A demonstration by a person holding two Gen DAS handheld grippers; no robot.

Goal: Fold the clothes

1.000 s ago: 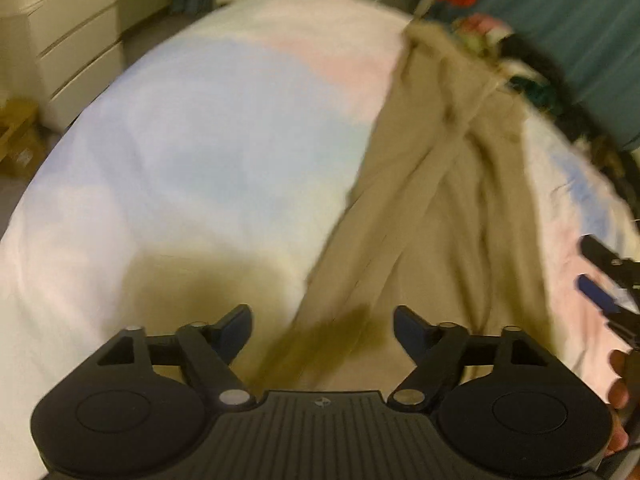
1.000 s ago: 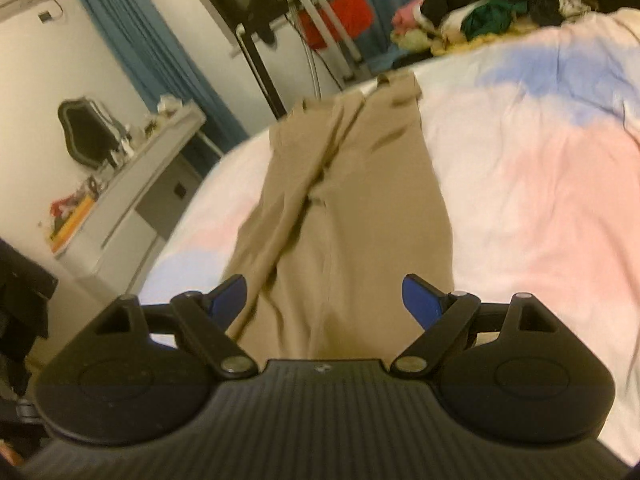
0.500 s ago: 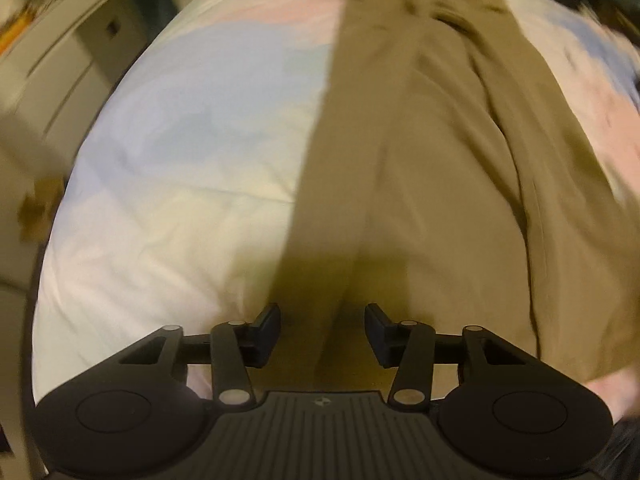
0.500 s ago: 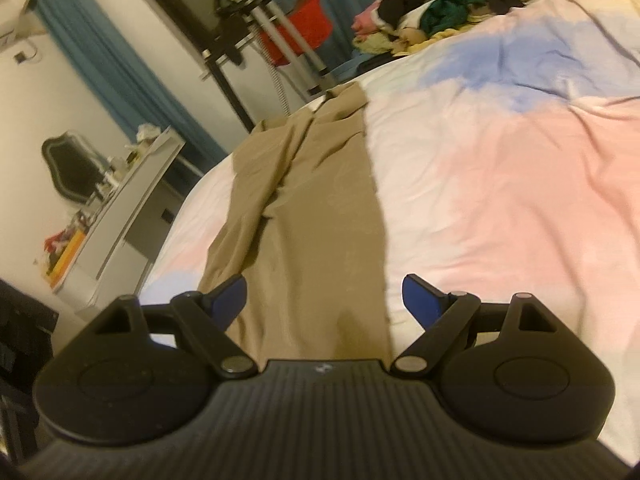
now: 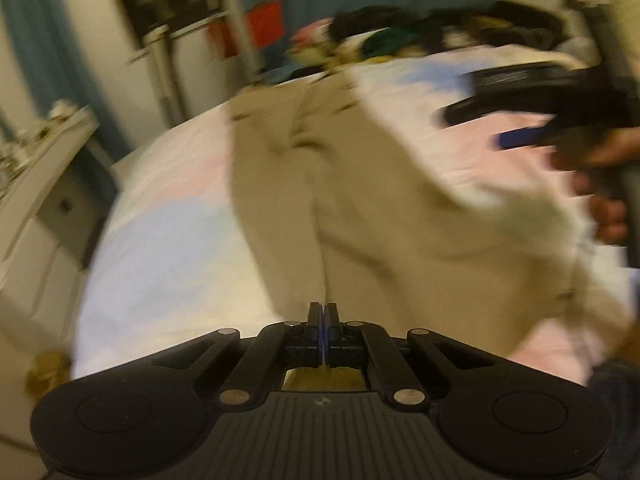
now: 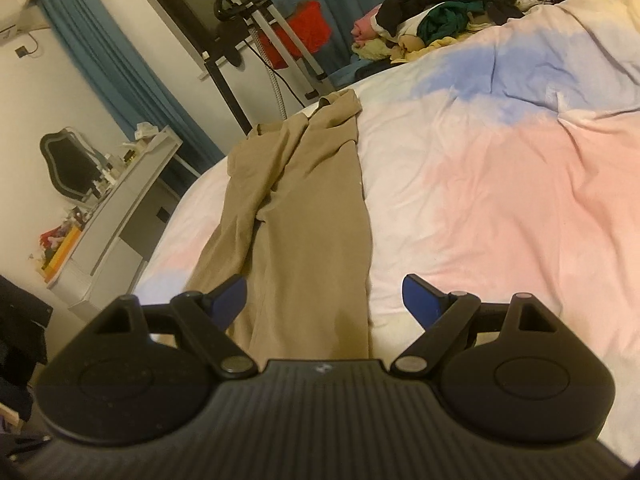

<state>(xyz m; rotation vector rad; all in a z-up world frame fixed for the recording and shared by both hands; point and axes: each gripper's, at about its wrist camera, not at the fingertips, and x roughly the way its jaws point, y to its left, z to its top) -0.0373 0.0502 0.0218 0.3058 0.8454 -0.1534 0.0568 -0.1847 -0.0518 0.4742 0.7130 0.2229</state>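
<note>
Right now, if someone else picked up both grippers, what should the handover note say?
Left gripper: fingers shut on the near edge of the tan trousers, the cloth rising in a ridge from the pinch.
Right gripper: open, holding nothing, hovering over the trousers' near end.
Trousers: stretched lengthwise along the left side of the pastel bedspread. An unsorted clothes pile sits at the far end.
Done: one grasp taken.
Left: no fold shows yet. Probably take the near edge with the right gripper too, carry it towards the far end, then flatten.
</note>
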